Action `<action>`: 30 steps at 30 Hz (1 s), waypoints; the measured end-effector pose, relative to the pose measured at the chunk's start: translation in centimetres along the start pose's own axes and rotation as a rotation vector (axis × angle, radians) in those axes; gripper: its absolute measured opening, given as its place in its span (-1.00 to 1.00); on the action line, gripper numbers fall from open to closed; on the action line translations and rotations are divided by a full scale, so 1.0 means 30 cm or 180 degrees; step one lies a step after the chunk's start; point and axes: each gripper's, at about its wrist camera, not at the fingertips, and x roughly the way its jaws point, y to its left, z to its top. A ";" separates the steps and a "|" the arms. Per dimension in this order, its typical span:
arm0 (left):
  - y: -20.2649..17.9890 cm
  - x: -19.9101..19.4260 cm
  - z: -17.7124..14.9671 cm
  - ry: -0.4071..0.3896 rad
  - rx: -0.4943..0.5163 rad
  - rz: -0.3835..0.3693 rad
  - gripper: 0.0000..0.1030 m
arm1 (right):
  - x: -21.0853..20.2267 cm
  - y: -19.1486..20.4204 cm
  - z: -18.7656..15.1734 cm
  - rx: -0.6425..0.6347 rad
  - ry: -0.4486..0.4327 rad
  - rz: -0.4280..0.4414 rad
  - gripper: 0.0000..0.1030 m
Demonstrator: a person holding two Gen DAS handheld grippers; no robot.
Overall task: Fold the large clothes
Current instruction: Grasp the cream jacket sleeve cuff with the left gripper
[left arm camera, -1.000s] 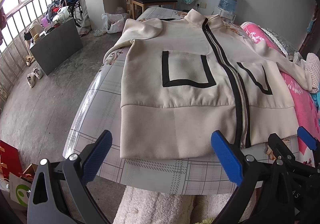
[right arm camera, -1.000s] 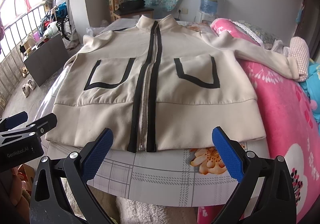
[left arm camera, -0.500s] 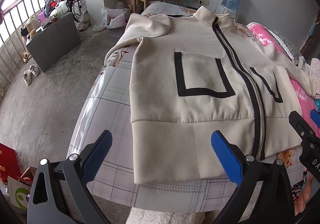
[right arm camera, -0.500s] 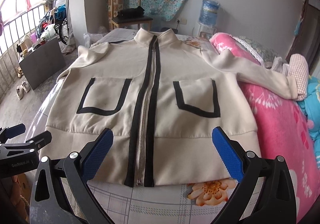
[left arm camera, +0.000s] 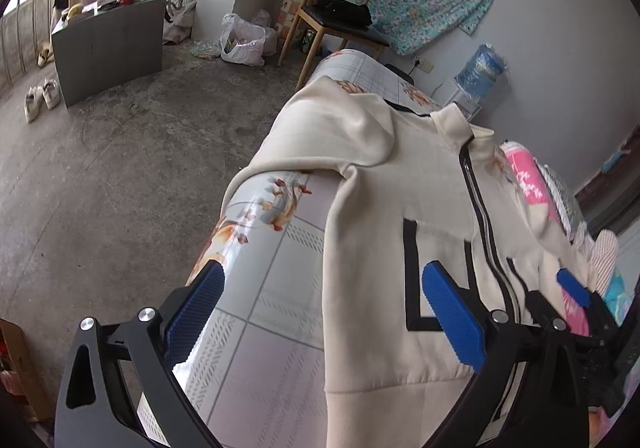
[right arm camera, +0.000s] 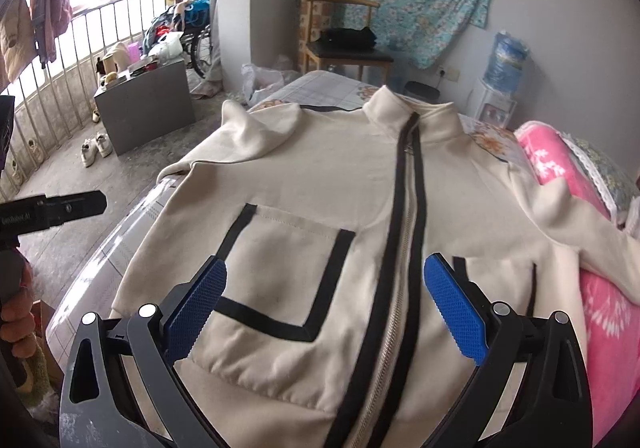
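Observation:
A cream zip jacket [right arm camera: 352, 199] with black pocket outlines and a black zipper band lies flat, front up, on the bed. It also shows in the left wrist view [left arm camera: 400, 183]. Its left sleeve is folded near the shoulder [left arm camera: 340, 135]; its right sleeve stretches over the pink blanket [right arm camera: 580, 232]. My left gripper [left arm camera: 324, 312] is open and empty above the jacket's left side edge. My right gripper [right arm camera: 324, 312] is open and empty above the jacket's front, between the left pocket and the zipper. The right gripper's fingers [left arm camera: 572, 288] show in the left wrist view.
The bed has a checked floral sheet [left arm camera: 272, 248] and a pink blanket [right arm camera: 600, 312] on the right. A wooden chair [right arm camera: 344, 43], a water bottle [right arm camera: 506, 59] and a grey cabinet [right arm camera: 148, 103] stand beyond. Concrete floor [left arm camera: 120, 167] lies to the left.
Both grippers have moved forward from the bed's foot over the jacket. The left one has swung left to the jacket's side edge. Both stay open.

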 end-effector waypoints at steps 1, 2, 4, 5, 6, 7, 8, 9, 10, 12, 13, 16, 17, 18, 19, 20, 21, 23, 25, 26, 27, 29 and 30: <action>0.028 0.011 0.022 0.0010 -0.0122 0.0014 0.89 | 0.031 0.009 0.013 -0.0003 0.0035 0.0080 0.84; 0.056 0.023 0.044 0.0009 -0.0226 0.0019 0.89 | 0.062 0.019 0.023 0.0000 0.0063 0.0158 0.84; 0.108 0.053 0.086 -0.0022 -0.0356 0.0005 0.89 | 0.110 0.040 0.032 -0.0009 0.0145 0.0262 0.84; 0.137 0.070 0.106 -0.0036 -0.0431 0.0035 0.89 | 0.139 0.054 0.034 -0.0022 0.0208 0.0305 0.84; 0.166 0.092 0.128 -0.0050 -0.0508 0.0080 0.89 | 0.163 0.063 0.034 -0.0027 0.0263 0.0337 0.84; 0.197 0.125 0.151 -0.0003 -0.0577 0.0148 0.89 | 0.179 0.068 0.030 -0.0022 0.0302 0.0364 0.84; 0.233 0.166 0.178 0.0110 -0.0653 0.0175 0.89 | 0.197 0.075 0.029 -0.0021 0.0339 0.0384 0.84; 0.273 0.214 0.201 0.0256 -0.0770 0.0173 0.89 | 0.213 0.082 0.029 -0.0022 0.0374 0.0400 0.84; 0.315 0.258 0.218 0.0359 -0.0915 0.0169 0.89 | 0.225 0.086 0.028 -0.0022 0.0403 0.0415 0.84; 0.401 0.345 0.244 0.0532 -0.1257 0.0078 0.89 | 0.242 0.093 0.026 -0.0030 0.0443 0.0435 0.84; 0.451 0.388 0.247 0.0650 -0.1533 0.0014 0.88 | 0.249 0.097 0.026 -0.0040 0.0455 0.0442 0.84; 0.563 0.496 0.225 0.0914 -0.2324 -0.0355 0.84 | 0.275 0.103 0.027 -0.0089 0.0487 0.0411 0.84; 0.591 0.529 0.209 0.0994 -0.2567 -0.0480 0.81 | 0.286 0.101 0.029 -0.0093 0.0507 0.0397 0.84; 0.612 0.558 0.194 0.1043 -0.2767 -0.0626 0.80 | 0.291 0.093 0.026 -0.0085 0.0525 0.0400 0.84; 0.626 0.584 0.181 0.1108 -0.2928 -0.0737 0.80 | 0.296 0.090 0.027 -0.0073 0.0528 0.0402 0.84; 0.637 0.612 0.165 0.1181 -0.3093 -0.0856 0.80 | 0.298 0.089 0.030 -0.0064 0.0525 0.0393 0.84; 0.646 0.645 0.150 0.1266 -0.3260 -0.1012 0.80 | 0.304 0.087 0.035 -0.0062 0.0521 0.0386 0.84; 0.654 0.714 0.129 0.1508 -0.3502 -0.1214 0.80 | 0.313 0.086 0.046 -0.0051 0.0506 0.0385 0.84; 0.659 0.771 0.119 0.1675 -0.3625 -0.1249 0.77 | 0.335 0.081 0.055 -0.0036 0.0507 0.0389 0.84; 0.660 0.790 0.115 0.1713 -0.3683 -0.1281 0.74 | 0.342 0.081 0.059 -0.0025 0.0513 0.0389 0.84; 0.662 0.805 0.110 0.1725 -0.3740 -0.1304 0.66 | 0.351 0.076 0.063 -0.0015 0.0518 0.0385 0.84; 0.662 0.821 0.119 0.1701 -0.3805 -0.1318 0.49 | 0.356 0.070 0.069 0.0010 0.0511 0.0375 0.84; 0.666 0.826 0.125 0.1675 -0.3812 -0.1319 0.26 | 0.354 0.066 0.070 0.0024 0.0501 0.0372 0.84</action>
